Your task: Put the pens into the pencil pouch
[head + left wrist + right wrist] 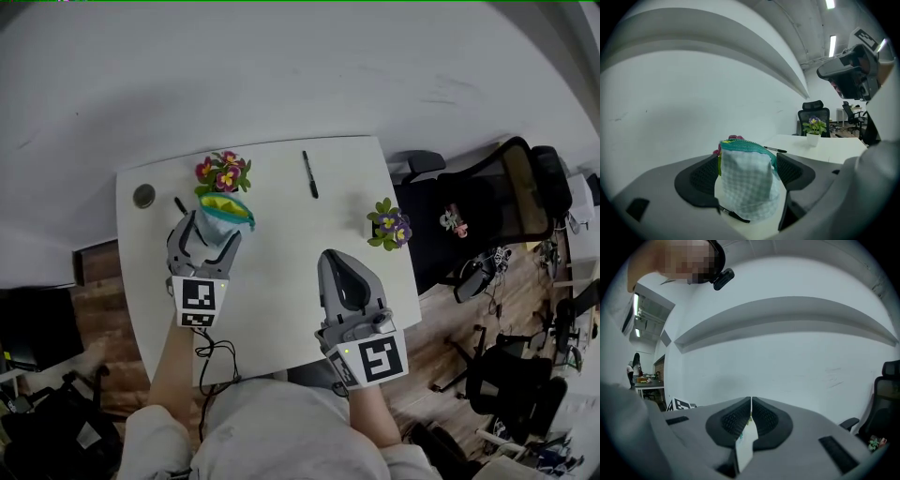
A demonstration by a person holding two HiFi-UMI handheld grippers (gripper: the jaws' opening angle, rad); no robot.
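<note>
— Why does the pouch (225, 212) stand upright at the far left of the table (281, 291)?

— Mouth up, I'd guess, so that pens can drop in. The left gripper (210, 236) has its jaws spread wide on either side of it, and the pads don't seem to press. The pouch stands by itself, with a flower pot (223, 174) just behind.

— And the right gripper (334, 259)?

— Its jaws are together, nipping a thin white slip (744, 446) (what it is, I can't tell). Only its own view shows that; from the head view it looks empty.

— The pens?

— The head view shows one pen (309, 174) lying near the far edge, well apart from the pouch. The left gripper view adds a second pen (732, 215), lying at the pouch's foot.
</note>
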